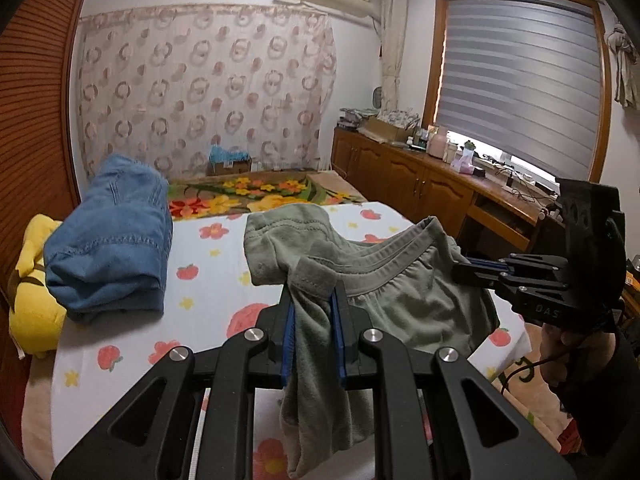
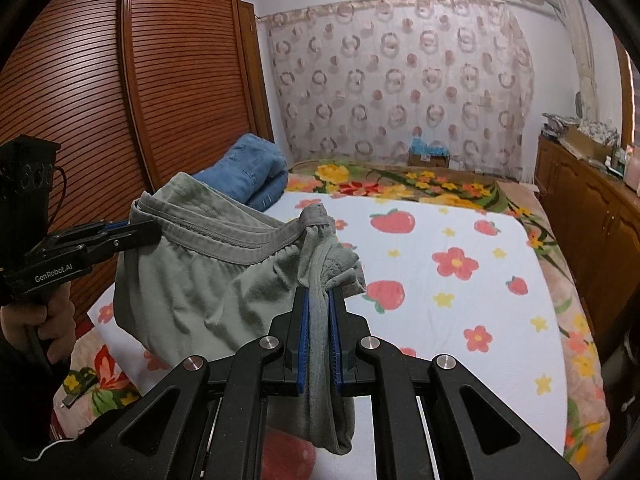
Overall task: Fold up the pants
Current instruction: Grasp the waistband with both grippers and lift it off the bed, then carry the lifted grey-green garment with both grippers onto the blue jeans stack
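Note:
Olive-green pants (image 1: 404, 304) hang in the air above the bed, stretched by the waistband between both grippers. My left gripper (image 1: 314, 300) is shut on one end of the waistband, cloth bunched between its blue pads (image 1: 289, 332). My right gripper (image 2: 319, 300) is shut on the other end, a fold of green cloth (image 2: 320, 340) running down between its pads. Each gripper shows in the other's view: the right gripper (image 1: 466, 270) at the right, the left gripper (image 2: 142, 232) at the left. The pants (image 2: 192, 280) sag in between.
Folded blue jeans (image 1: 112, 248) lie on the bed's far left beside a yellow plush toy (image 1: 34, 296). The flowered white sheet (image 2: 460, 280) covers the bed. A slatted wooden wardrobe (image 2: 120, 80) stands left, low wooden cabinets (image 1: 408, 176) with clutter right, a curtain behind.

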Demonstrator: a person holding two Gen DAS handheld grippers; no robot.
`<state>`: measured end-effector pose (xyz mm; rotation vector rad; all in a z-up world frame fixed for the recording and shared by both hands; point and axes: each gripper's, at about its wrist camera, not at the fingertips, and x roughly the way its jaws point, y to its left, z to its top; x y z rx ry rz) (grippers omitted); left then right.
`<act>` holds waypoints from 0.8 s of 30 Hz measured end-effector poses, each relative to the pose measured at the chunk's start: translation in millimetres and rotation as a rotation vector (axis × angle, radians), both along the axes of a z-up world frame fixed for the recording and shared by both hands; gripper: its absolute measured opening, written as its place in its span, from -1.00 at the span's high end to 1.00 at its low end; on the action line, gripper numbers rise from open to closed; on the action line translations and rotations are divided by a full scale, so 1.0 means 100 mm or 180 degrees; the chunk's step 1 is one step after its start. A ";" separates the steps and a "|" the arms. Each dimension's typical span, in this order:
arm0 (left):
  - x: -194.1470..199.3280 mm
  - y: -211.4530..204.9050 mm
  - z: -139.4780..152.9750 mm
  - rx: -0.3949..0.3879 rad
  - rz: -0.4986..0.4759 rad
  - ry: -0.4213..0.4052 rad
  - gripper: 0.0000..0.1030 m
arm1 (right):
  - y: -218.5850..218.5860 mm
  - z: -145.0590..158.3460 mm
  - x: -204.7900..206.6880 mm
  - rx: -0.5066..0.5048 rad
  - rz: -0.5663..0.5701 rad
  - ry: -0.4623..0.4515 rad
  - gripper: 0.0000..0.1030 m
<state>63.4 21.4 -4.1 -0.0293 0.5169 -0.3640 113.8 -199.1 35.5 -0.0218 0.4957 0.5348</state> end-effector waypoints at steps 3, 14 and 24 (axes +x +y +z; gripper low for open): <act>-0.03 -0.02 0.05 0.0013 -0.0005 -0.0040 0.66 | -0.01 0.04 -0.05 -0.0017 0.0019 -0.0037 0.82; -0.14 0.00 0.17 0.0075 0.0046 -0.0158 0.66 | 0.00 0.14 -0.15 -0.0012 0.0074 -0.0173 0.82; -0.07 0.22 0.22 0.0096 0.0197 -0.0156 0.66 | 0.13 0.19 0.00 -0.0061 0.0196 -0.0270 0.82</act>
